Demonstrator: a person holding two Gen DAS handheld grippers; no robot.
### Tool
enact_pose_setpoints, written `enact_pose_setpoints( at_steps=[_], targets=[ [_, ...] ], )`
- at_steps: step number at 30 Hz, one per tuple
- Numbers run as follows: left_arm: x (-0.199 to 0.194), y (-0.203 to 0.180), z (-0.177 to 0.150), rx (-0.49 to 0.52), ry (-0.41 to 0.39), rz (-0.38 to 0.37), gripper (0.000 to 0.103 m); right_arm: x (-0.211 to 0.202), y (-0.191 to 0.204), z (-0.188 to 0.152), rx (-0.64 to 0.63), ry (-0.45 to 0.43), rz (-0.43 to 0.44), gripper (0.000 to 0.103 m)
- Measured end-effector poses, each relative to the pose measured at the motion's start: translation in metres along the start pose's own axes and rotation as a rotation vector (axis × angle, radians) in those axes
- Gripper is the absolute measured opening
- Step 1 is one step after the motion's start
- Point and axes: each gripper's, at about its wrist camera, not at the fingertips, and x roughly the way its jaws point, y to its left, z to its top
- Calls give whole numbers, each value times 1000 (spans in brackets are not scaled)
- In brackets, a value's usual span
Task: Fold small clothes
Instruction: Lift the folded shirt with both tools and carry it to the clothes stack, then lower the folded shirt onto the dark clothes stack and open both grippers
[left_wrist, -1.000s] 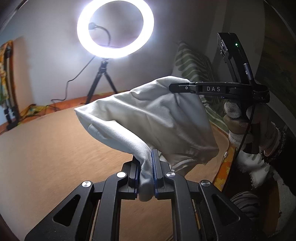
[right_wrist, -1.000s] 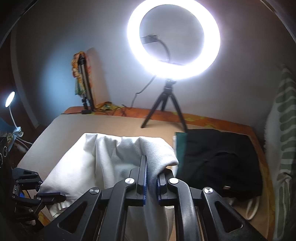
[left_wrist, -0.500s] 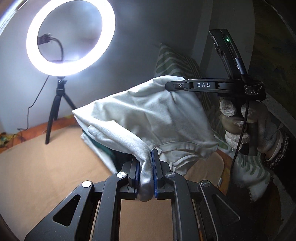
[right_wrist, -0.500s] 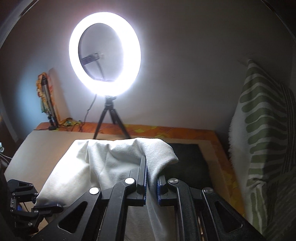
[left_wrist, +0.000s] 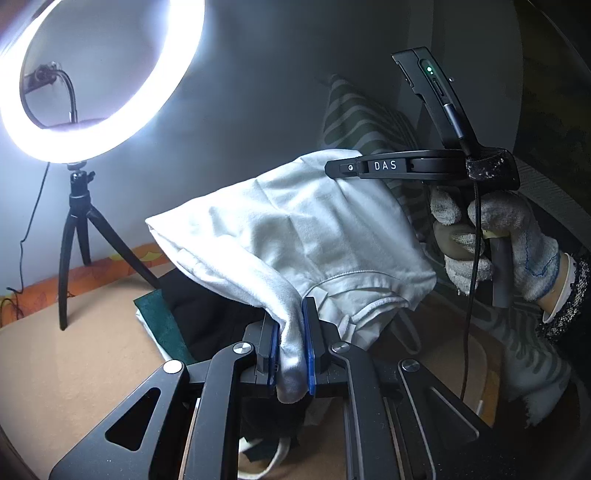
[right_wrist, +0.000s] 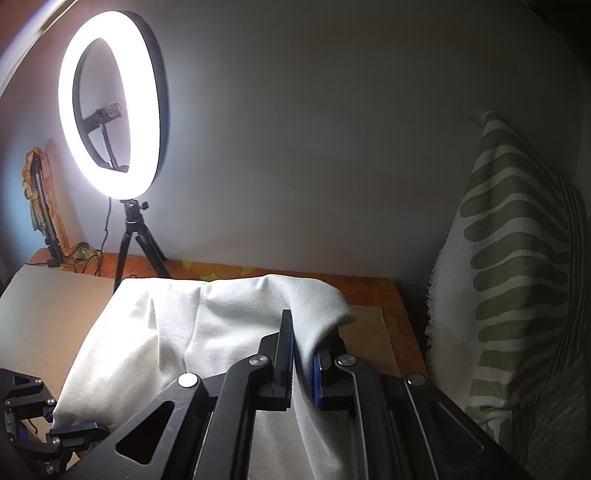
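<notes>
Soft white garment (left_wrist: 295, 236), rumpled, between hand-held grippers.

Left wrist view: sits just behind the left gripper (left_wrist: 293, 345), low over the tan surface (left_wrist: 74, 369), facing forward and rightward toward the wall; very near the cloth (left_wrist: 295, 236). Takes in the ring light (left_wrist: 110, 92) at left, the right gripper (left_wrist: 343, 168) and gloved hand (left_wrist: 498, 240) at right.

Right wrist view: sits just behind the right gripper (right_wrist: 303, 354), facing the wall, cloth (right_wrist: 184, 332) close below.

Shared: cloth, ring light (right_wrist: 110, 107), striped pillow (right_wrist: 517, 258), tan surface (right_wrist: 48, 314), left gripper (right_wrist: 74, 430).
</notes>
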Motion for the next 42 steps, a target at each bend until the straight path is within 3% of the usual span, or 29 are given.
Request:
enact_pose_setpoints(
  at_steps=[10, 11, 12, 13, 14, 15, 16, 18, 19, 22, 28, 42],
  targets=[
    [17, 0, -7, -7, 34, 18, 10, 58, -27, -10, 18, 52, -22, 7],
    [18, 0, -6, -2, 39, 28, 10, 61, -27, -9, 19, 56, -44, 9],
    [17, -1, -6, 2, 43, 40, 13, 64, -29, -9, 23, 60, -74, 21],
    [15, -1, -6, 3, 48, 52, 15, 65, -32, -8, 34, 57, -104, 27],
    [12, 0, -5, 2, 46, 80, 18, 65, -35, -7, 46, 52, -111, 28],
    [11, 0, -4, 0, 49, 98, 33, 62, -37, -7, 60, 47, -112, 30],
    [8, 0, -4, -3, 50, 105, 59, 59, -40, -7, 72, 41, -113, 34],
    [6, -1, -2, 4, 34, 125, 84, 53, -45, -8, 83, 28, -108, 45],
    [3, -3, -2, 15, 16, 150, 84, 51, -46, -8, 86, 25, -104, 59],
    [-5, -13, -1, 75, 1, 185, 84, 41, -45, -10, 89, 4, -103, 83],
    [-8, -15, -5, 60, 39, 187, 84, 31, -38, -13, 97, -3, -112, 100],
    [-62, -24, -7, 49, 9, 205, 84, -27, 6, -21, 76, -38, -113, 103]
  ],
)
